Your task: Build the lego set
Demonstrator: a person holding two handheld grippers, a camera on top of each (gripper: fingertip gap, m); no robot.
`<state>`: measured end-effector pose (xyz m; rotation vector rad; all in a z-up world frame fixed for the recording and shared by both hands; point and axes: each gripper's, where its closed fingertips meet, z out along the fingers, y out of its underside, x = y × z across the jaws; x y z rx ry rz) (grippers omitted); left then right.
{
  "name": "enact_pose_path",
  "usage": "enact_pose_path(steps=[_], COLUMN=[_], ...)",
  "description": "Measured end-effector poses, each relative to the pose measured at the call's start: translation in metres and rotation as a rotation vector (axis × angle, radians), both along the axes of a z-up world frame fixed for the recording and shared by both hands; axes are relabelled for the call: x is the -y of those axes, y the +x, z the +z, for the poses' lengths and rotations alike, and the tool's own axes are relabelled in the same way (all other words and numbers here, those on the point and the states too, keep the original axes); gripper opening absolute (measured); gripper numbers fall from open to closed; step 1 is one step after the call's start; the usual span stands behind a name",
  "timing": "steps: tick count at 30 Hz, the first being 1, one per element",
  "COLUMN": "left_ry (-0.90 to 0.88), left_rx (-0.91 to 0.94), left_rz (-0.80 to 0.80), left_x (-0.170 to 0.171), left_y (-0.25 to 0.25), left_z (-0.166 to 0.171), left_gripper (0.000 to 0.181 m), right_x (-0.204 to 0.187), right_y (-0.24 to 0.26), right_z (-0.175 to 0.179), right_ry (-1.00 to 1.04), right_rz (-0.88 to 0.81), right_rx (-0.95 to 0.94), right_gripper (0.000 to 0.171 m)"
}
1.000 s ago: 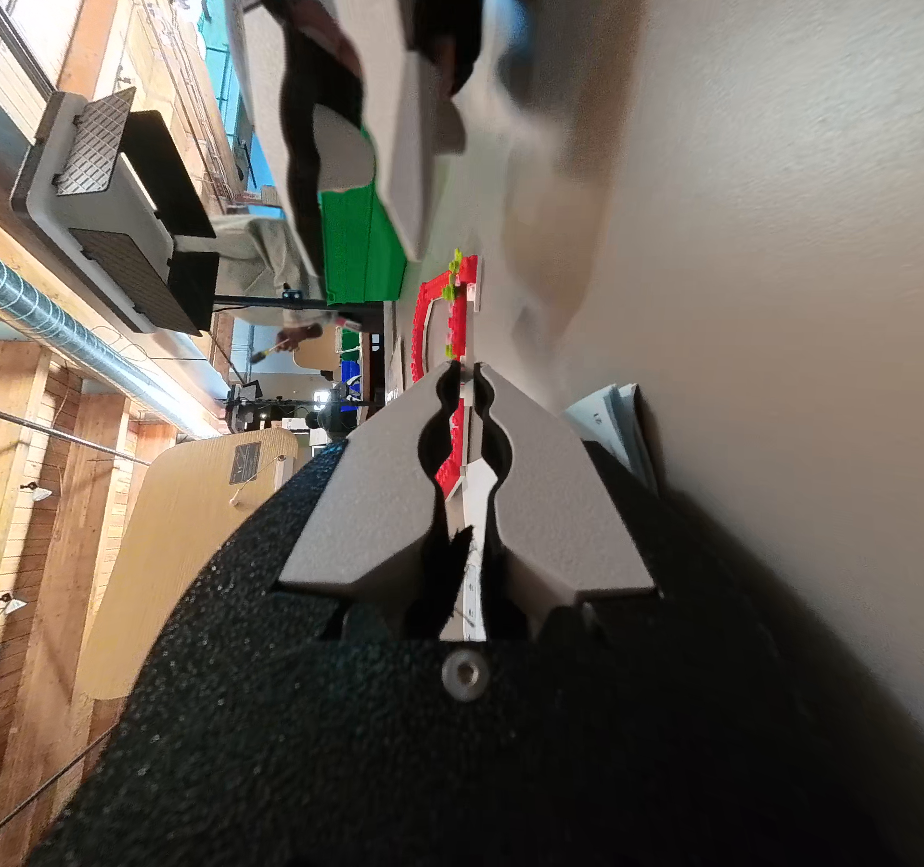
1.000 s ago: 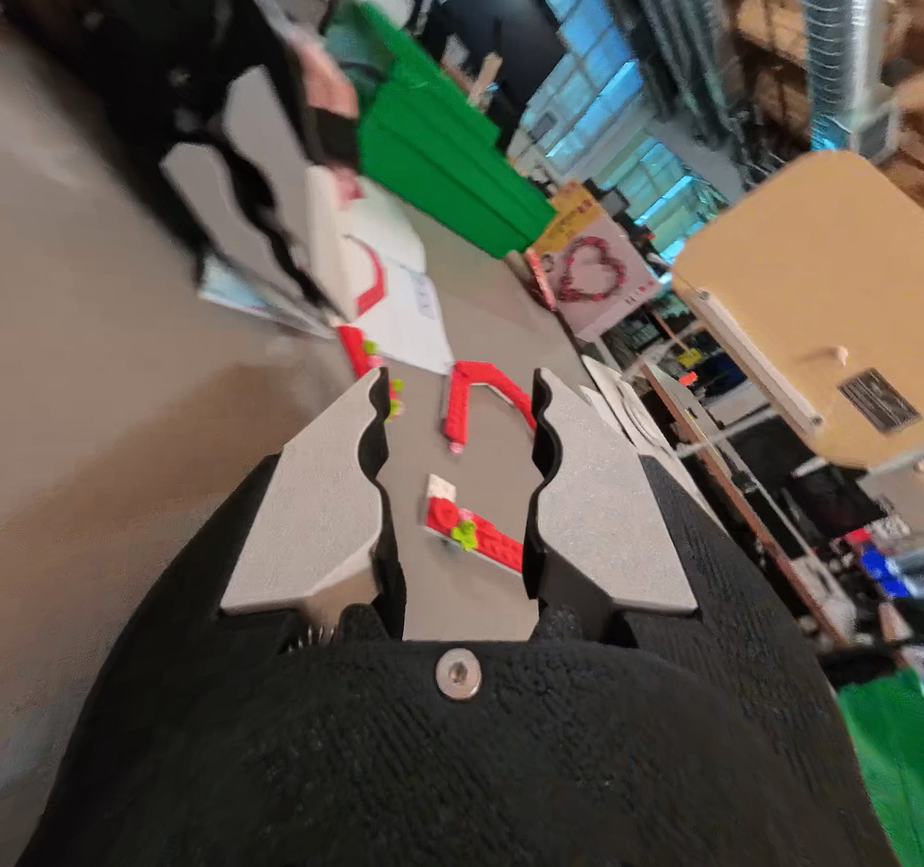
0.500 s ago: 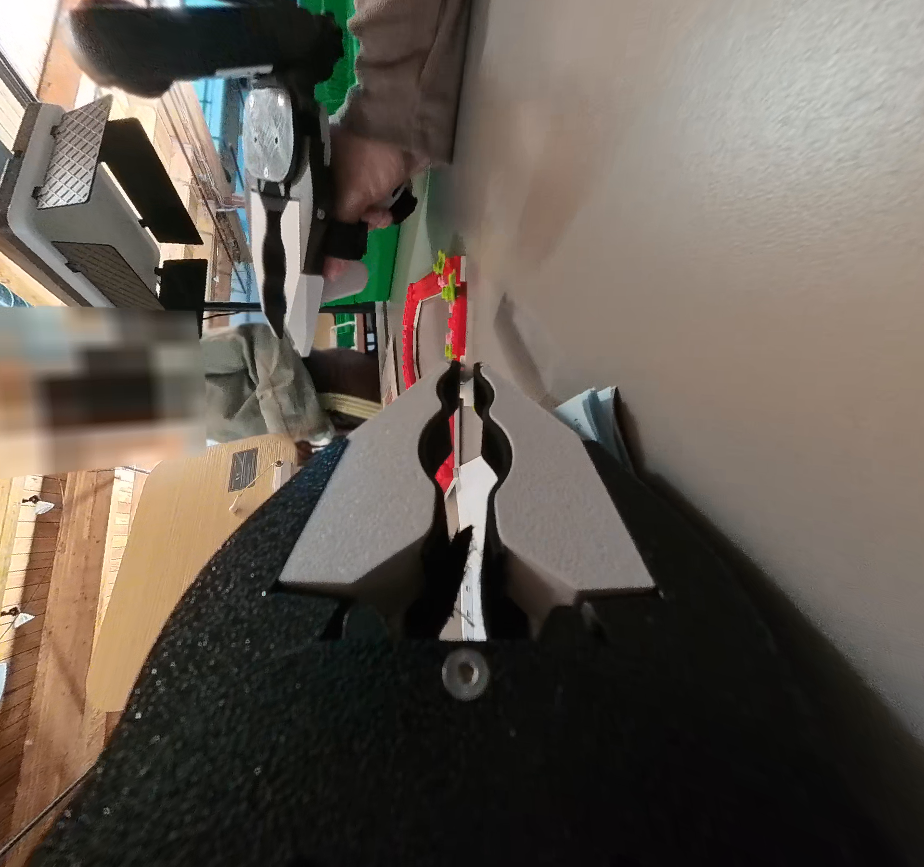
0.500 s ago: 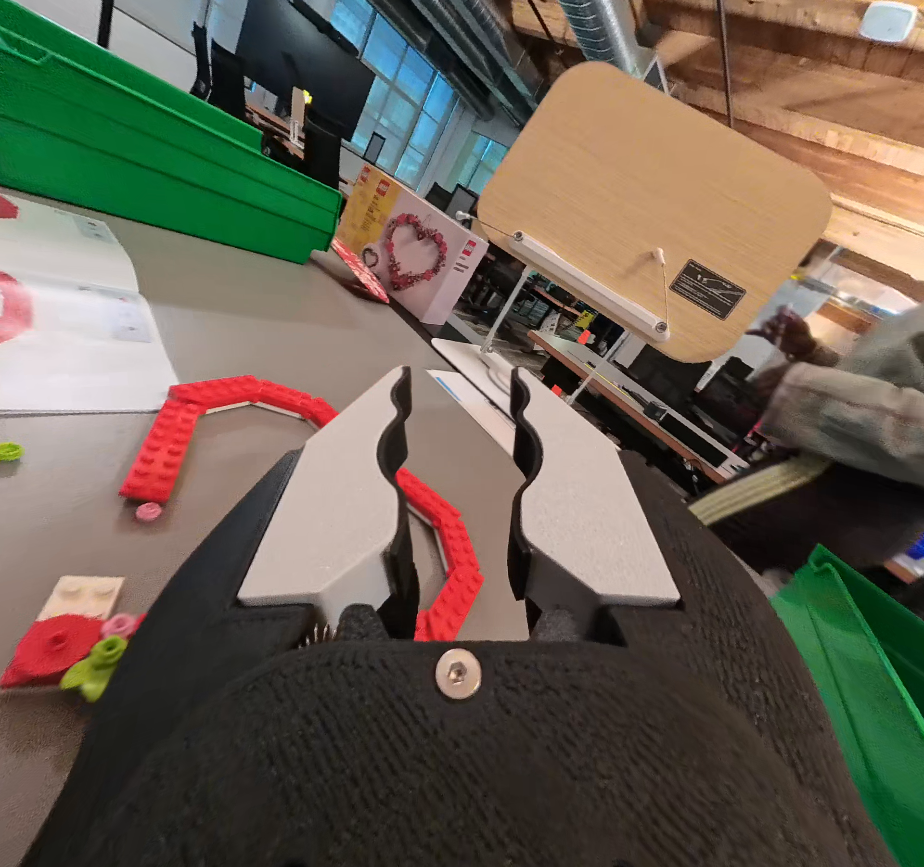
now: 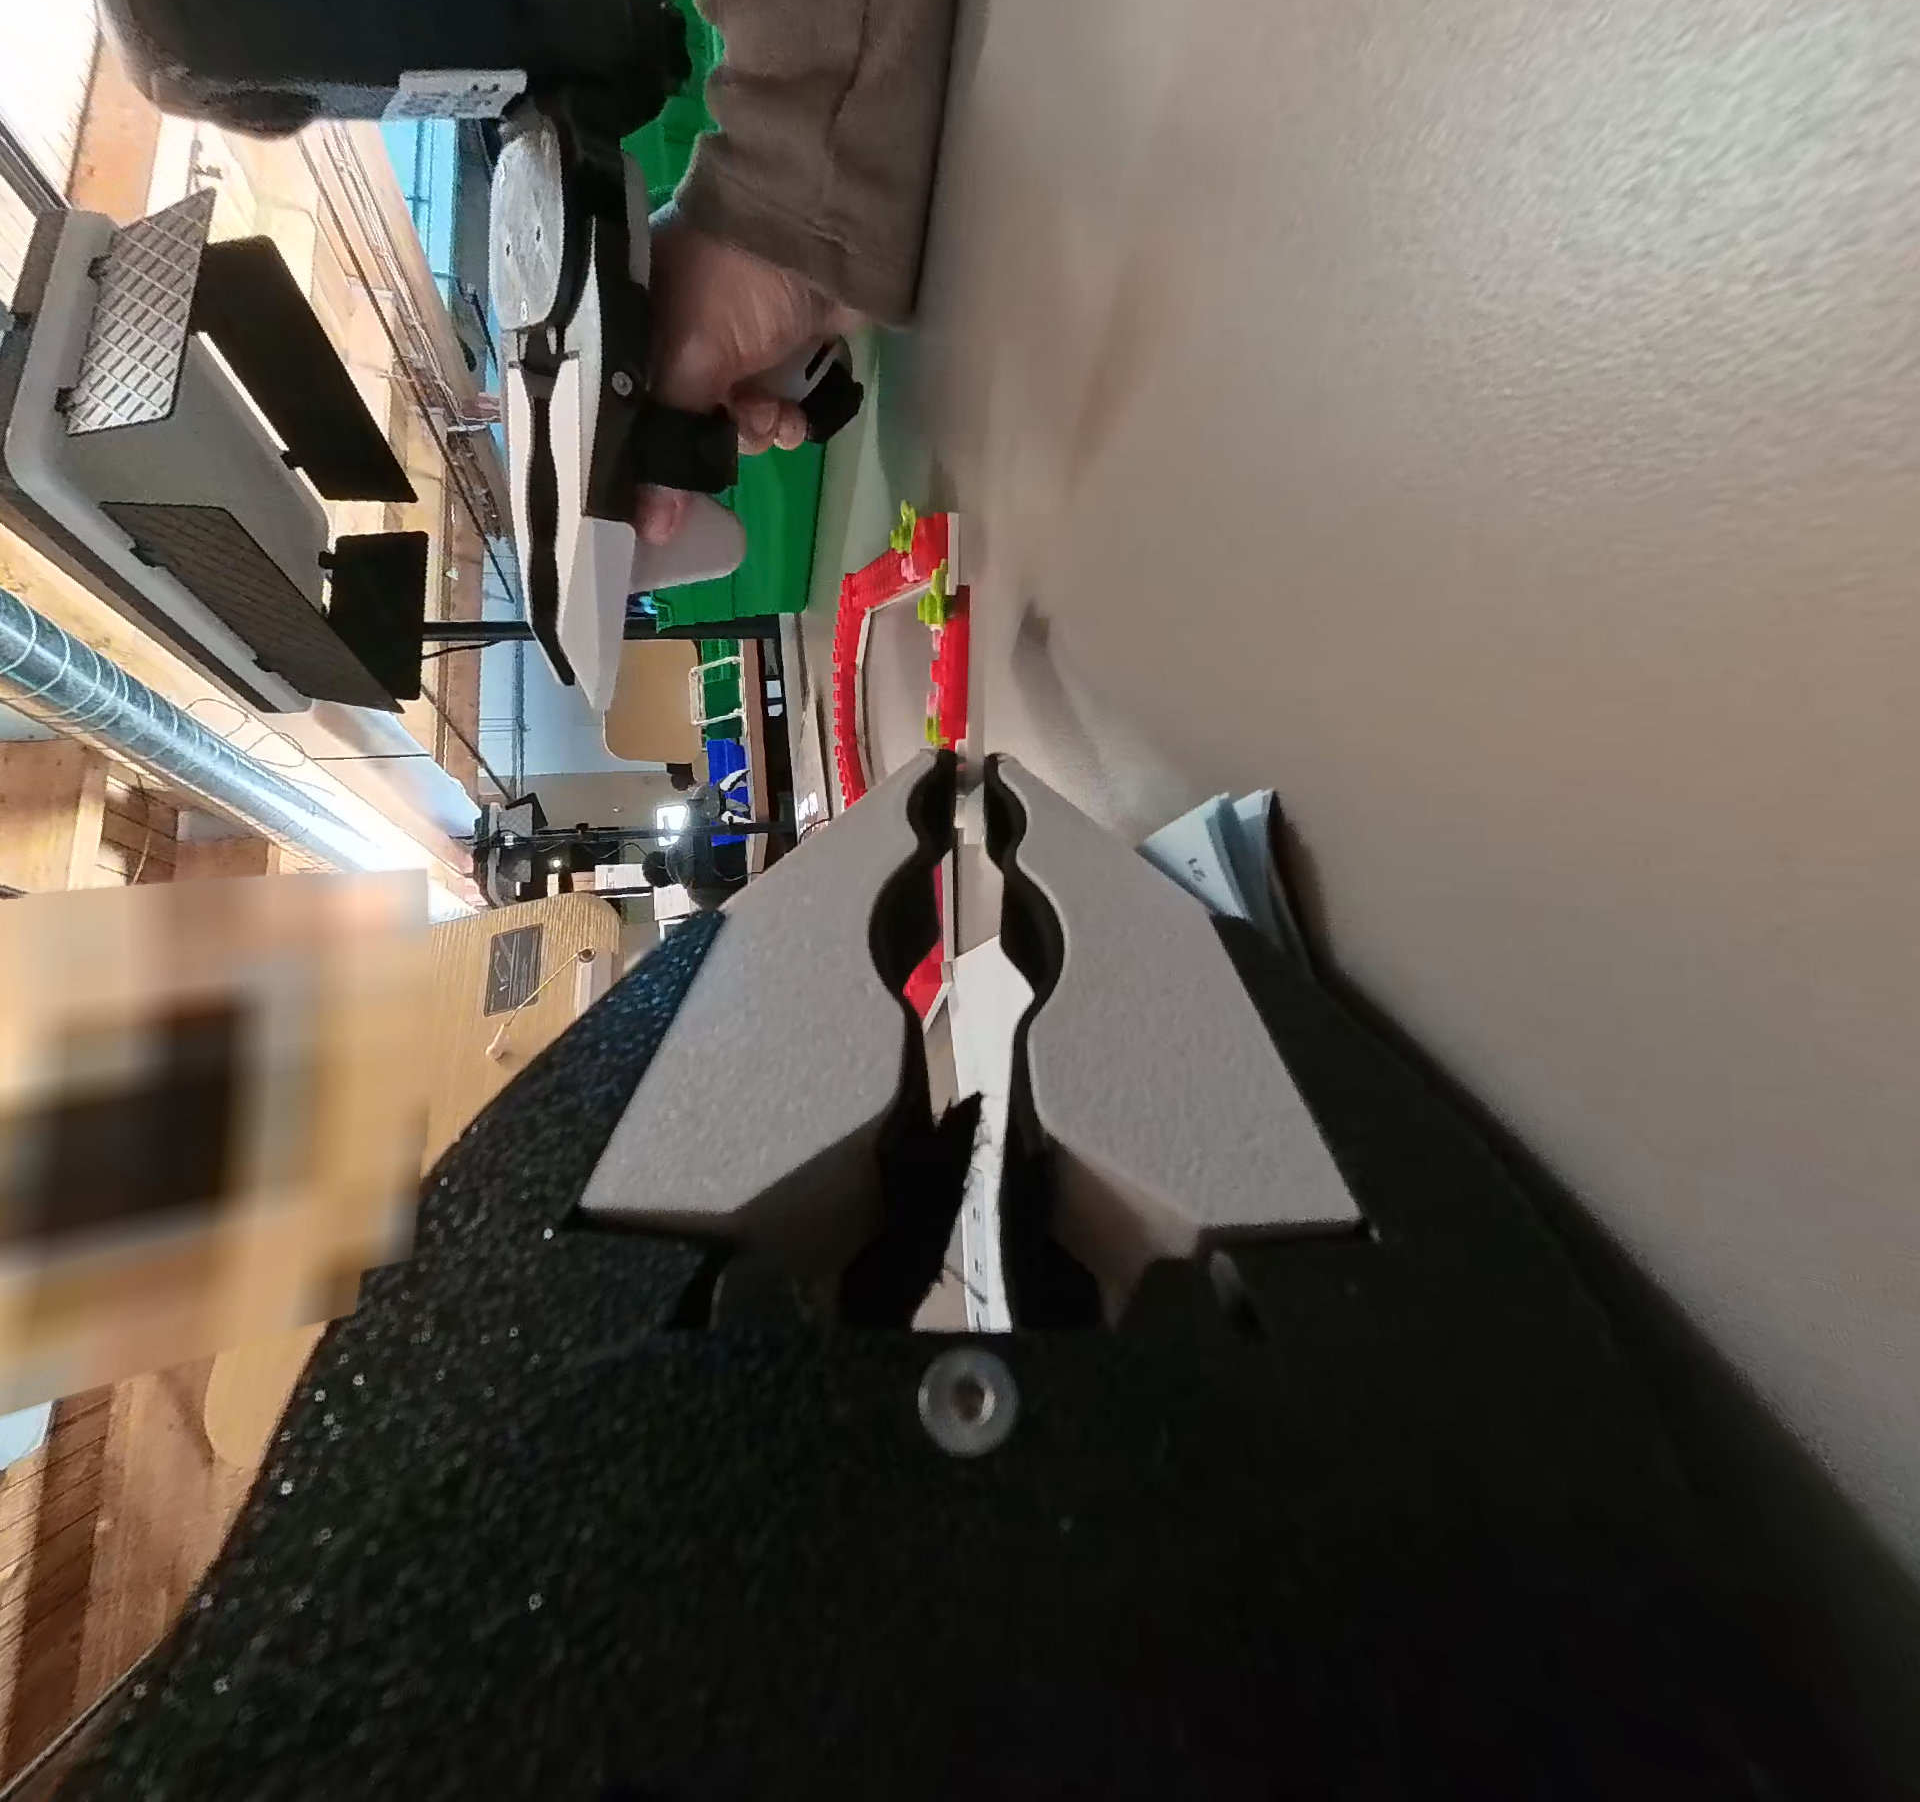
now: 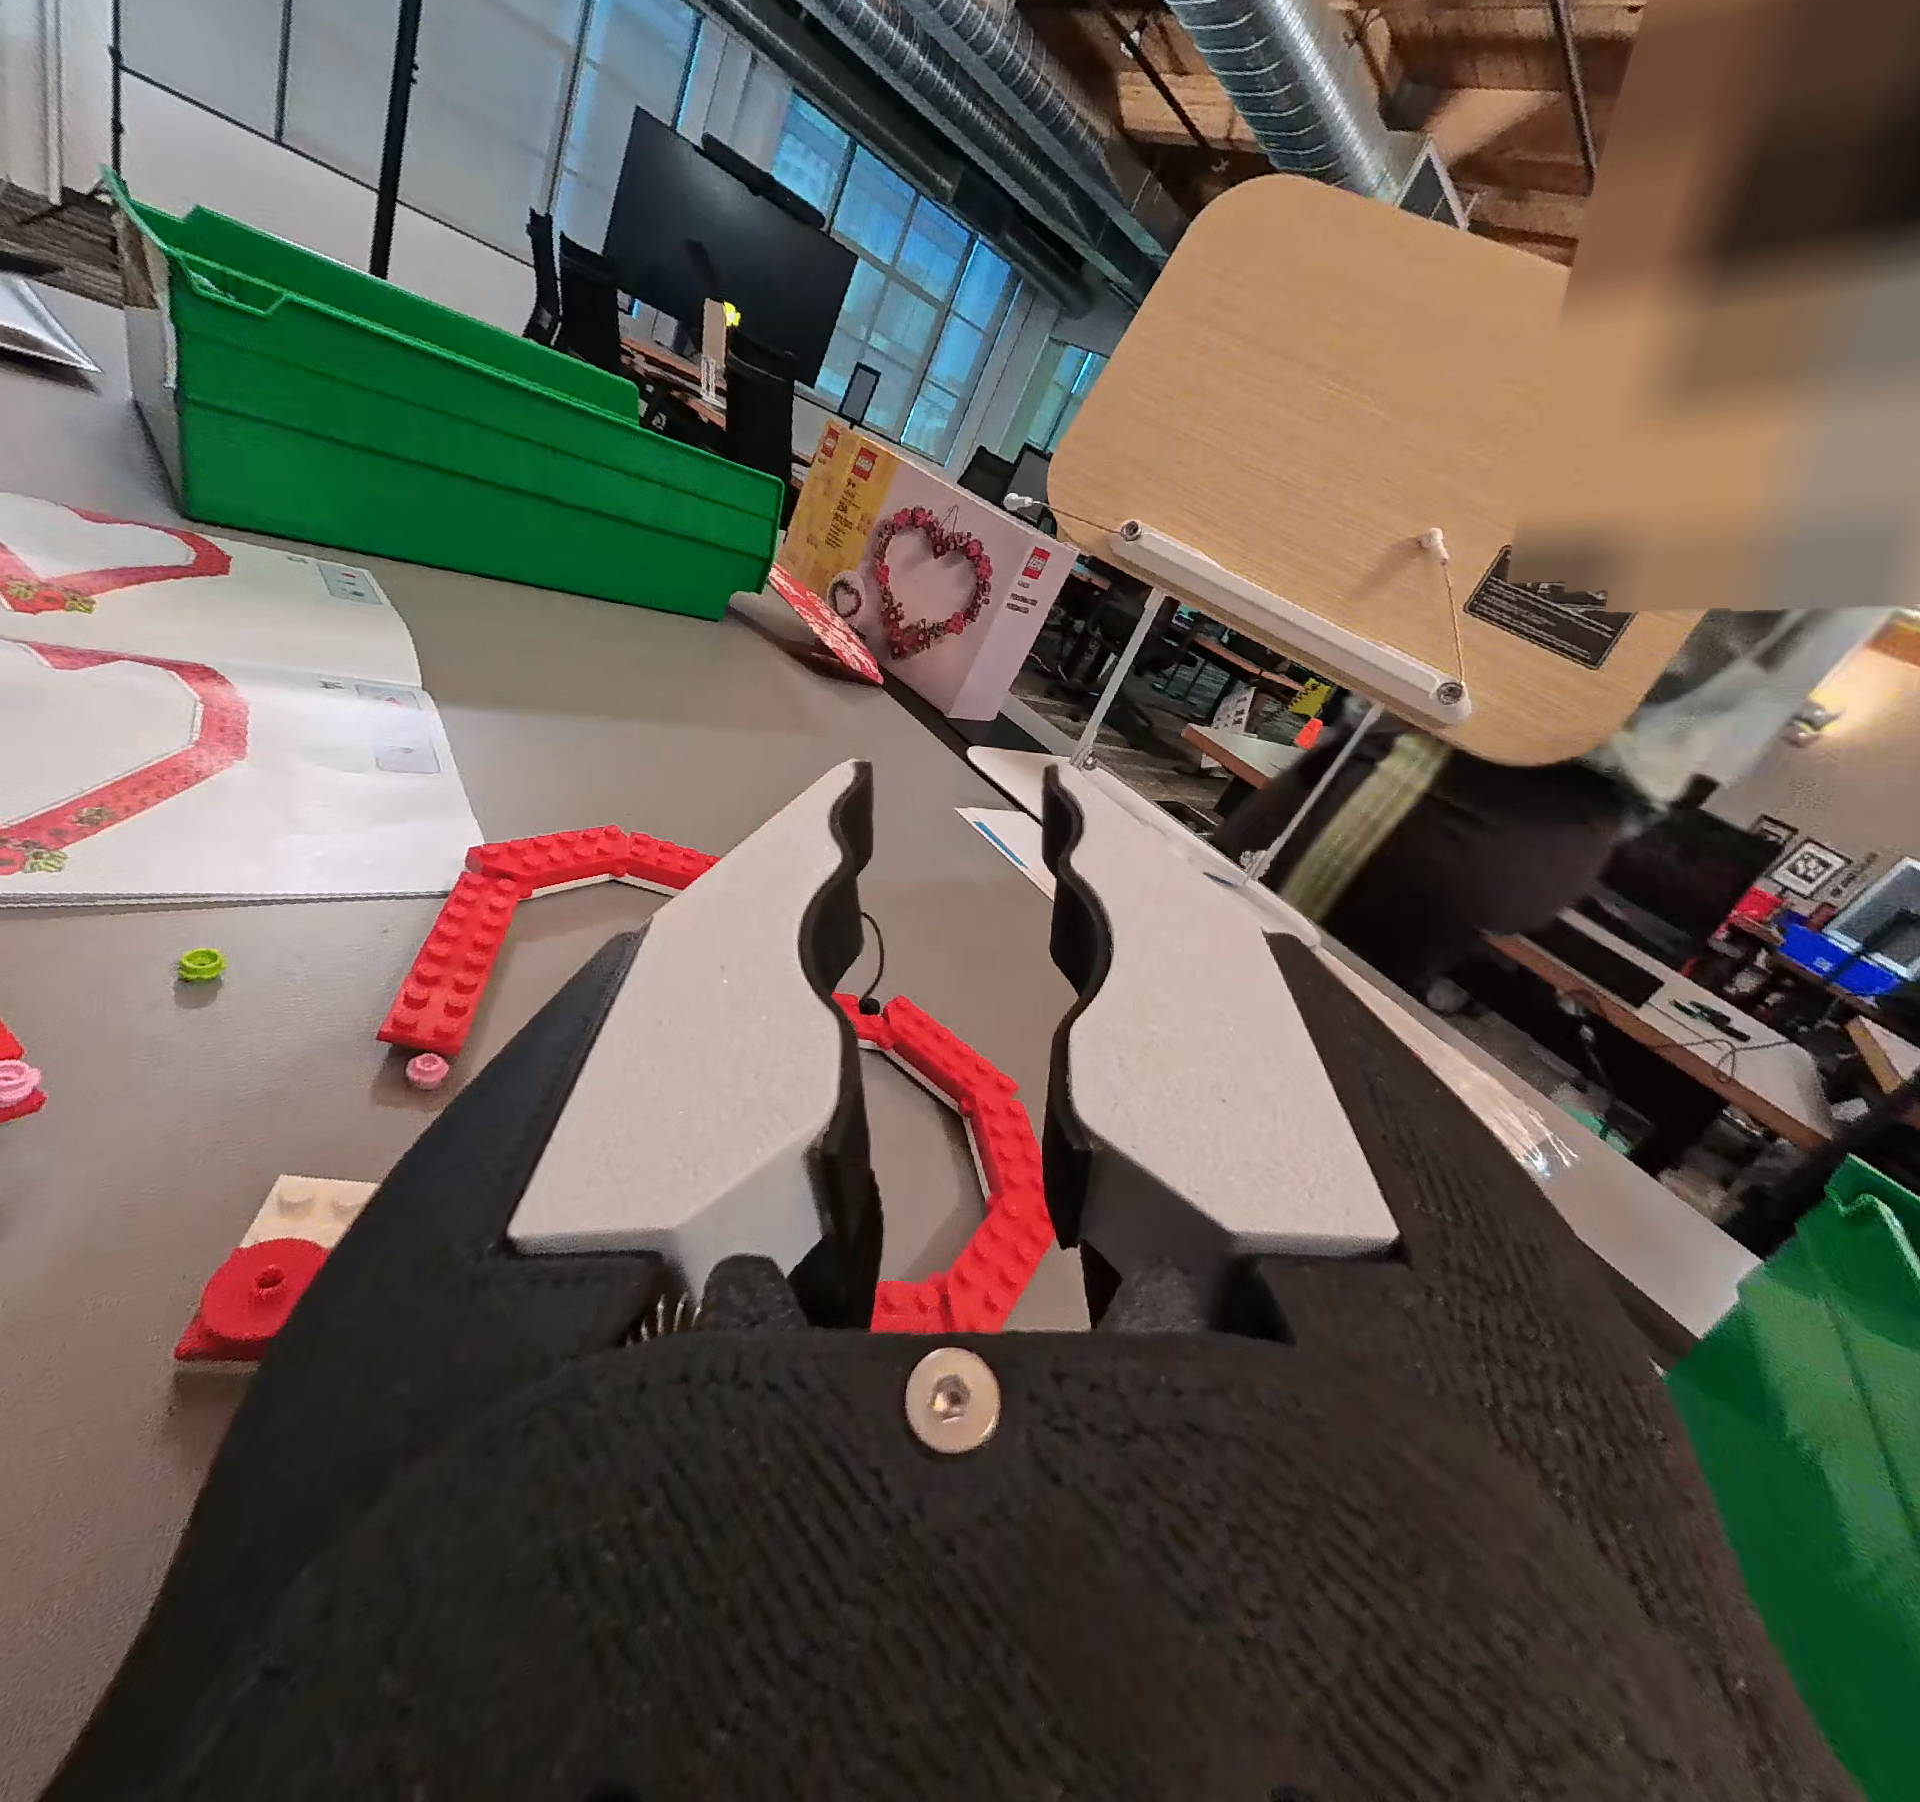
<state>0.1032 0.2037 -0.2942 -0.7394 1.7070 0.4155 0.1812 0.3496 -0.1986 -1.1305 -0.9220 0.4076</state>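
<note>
Above the tabletop, my right claw hangs spread over the red heart frame; my left claw pinches a booklet page, which may tear.

- The right gripper hangs with jaws apart over the grey table; bare surface lies ahead of its tips.
- The red brick frame lies directly below it.
- To the left lie the open booklet and loose studs.
- The green bin and the box stand at the far edge.
- The wooden stand rises on the right.
</note>
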Motion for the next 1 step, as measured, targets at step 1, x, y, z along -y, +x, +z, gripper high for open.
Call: enact_pose_path(steps=[1], left_ry=[0.002], left_rx=[-0.002], left_rz=[0.001], left_x=[-0.0001], left_y=[0.0], left_z=[-0.0003], left_gripper=[0.002], right_x=[-0.0003], right_y=[0.0003], right_z=[-0.0001], right_ry=[0.001], right_rz=[0.0], right_rx=[0.0], right_gripper=[0.03])
